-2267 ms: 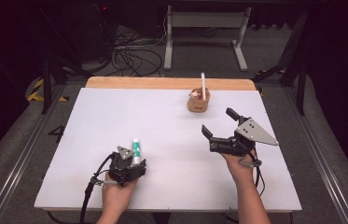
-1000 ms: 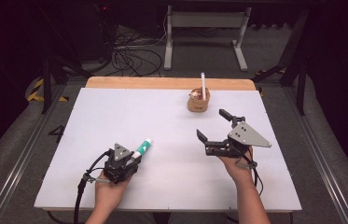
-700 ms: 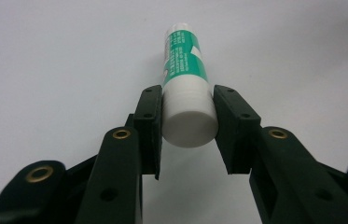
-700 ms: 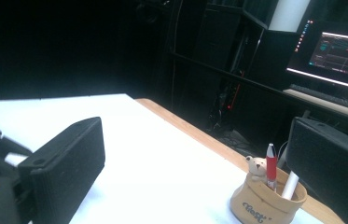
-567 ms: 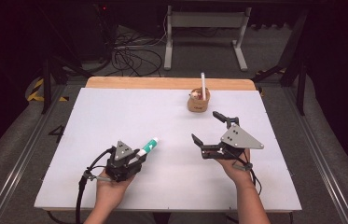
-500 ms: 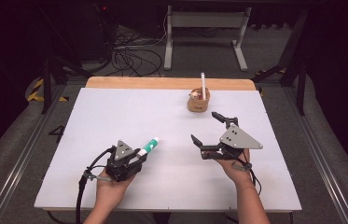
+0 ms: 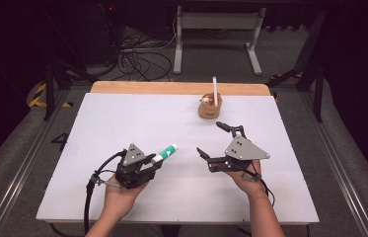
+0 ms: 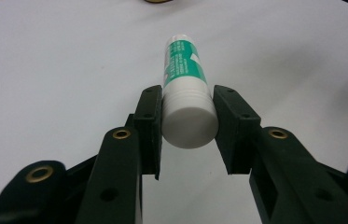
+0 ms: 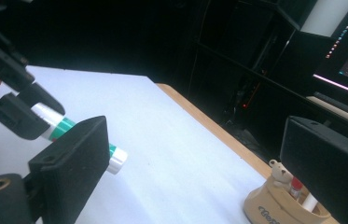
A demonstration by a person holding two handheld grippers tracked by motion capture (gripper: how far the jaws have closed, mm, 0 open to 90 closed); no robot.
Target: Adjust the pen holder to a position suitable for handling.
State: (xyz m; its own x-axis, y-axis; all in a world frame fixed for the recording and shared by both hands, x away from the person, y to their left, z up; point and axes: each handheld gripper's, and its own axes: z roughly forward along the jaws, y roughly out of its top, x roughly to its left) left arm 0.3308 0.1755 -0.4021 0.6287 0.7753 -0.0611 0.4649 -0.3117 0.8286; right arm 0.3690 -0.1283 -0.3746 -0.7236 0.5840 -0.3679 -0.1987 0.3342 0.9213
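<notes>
- A white table top (image 7: 122, 123) with a wooden strip along its far edge.
- A small tan holder (image 7: 210, 106) stands on it, upper right of centre.

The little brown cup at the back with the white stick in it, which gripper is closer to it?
The right gripper. It hovers open just in front of the cup. The left gripper is farther back toward the left, shut on a green and white tube.
</notes>
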